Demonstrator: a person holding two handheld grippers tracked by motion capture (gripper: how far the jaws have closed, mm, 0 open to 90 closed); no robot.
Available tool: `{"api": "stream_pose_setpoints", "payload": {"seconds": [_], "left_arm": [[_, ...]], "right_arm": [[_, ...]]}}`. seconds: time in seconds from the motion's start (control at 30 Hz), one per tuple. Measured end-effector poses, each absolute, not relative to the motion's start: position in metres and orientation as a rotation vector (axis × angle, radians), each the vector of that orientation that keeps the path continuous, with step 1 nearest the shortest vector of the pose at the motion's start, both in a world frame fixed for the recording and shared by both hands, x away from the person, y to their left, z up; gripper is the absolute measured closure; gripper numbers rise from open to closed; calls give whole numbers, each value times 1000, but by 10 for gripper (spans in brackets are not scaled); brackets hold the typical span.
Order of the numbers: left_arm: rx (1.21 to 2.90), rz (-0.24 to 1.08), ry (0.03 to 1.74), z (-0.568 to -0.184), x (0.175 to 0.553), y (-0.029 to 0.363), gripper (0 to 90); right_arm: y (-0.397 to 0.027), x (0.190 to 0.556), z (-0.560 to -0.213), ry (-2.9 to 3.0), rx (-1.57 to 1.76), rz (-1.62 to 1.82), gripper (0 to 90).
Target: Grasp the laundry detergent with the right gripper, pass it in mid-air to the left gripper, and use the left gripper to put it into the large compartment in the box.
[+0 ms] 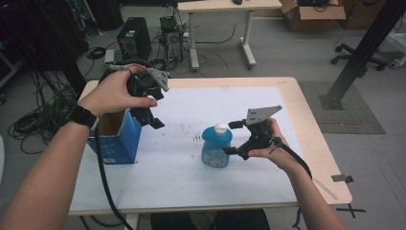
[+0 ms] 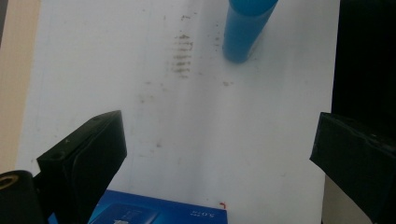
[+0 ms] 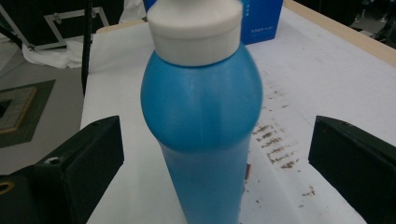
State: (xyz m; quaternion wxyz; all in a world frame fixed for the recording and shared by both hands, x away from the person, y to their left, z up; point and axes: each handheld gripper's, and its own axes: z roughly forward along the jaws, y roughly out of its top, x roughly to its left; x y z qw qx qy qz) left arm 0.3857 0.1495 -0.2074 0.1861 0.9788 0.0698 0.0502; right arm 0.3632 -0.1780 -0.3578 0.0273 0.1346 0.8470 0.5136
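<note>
Here, the blue bottle (image 1: 217, 147) with its white cap (image 1: 220, 127) is standing upright at the frame's centre on the worktop (image 1: 191, 172), between the wide-spread jaws of the right hand-held gripper (image 1: 230, 137). At middle left, the left hand-held gripper (image 1: 154, 120) is hanging wide open beside the open blue box (image 1: 115, 139), whose inside is looking dark and hard to make out.

Grey floor (image 1: 287, 52), tangled cables (image 1: 33, 122), second desk (image 1: 225, 5).
</note>
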Motion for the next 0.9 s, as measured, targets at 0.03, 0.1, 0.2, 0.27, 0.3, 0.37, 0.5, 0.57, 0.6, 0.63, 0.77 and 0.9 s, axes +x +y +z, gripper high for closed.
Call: {"api": "stream_pose_setpoints", "payload": {"seconds": [0.03,0.1,0.2,0.27,0.3,0.37,0.5,0.57,0.6,0.63,0.77,0.9], "left_arm": [[2759,142,197,-208,386,149,37],[2760,143,197,-208,386,149,37],[2754,144,200,-208,386,150,37],[2755,143,199,-208,386,149,37],[2755,145,200,-209,386,149,37],[2754,141,198,-209,386,149,37],[2754,144,196,-209,386,149,37],[2754,141,195,-209,386,149,37],[2754,142,194,-209,386,149,37],[2754,143,194,-209,386,149,37],[2754,143,194,-208,385,150,37],[2753,143,195,-208,384,150,37]], "right_arm": [[-176,363,-360,2620,420,1589,32],[-174,363,-362,2620,417,1584,32],[-170,363,-369,2615,424,1599,41],[-168,363,-372,2609,434,1614,44],[-167,363,-373,2612,438,1615,46],[-165,363,-377,2612,440,1609,51],[-161,363,-381,2604,452,1610,63],[-160,364,-383,2597,455,1621,82],[-159,364,-384,2593,458,1624,85],[-159,364,-385,2592,461,1618,88],[-157,365,-387,2574,470,1623,108],[-156,365,-387,2567,476,1625,123]]}}
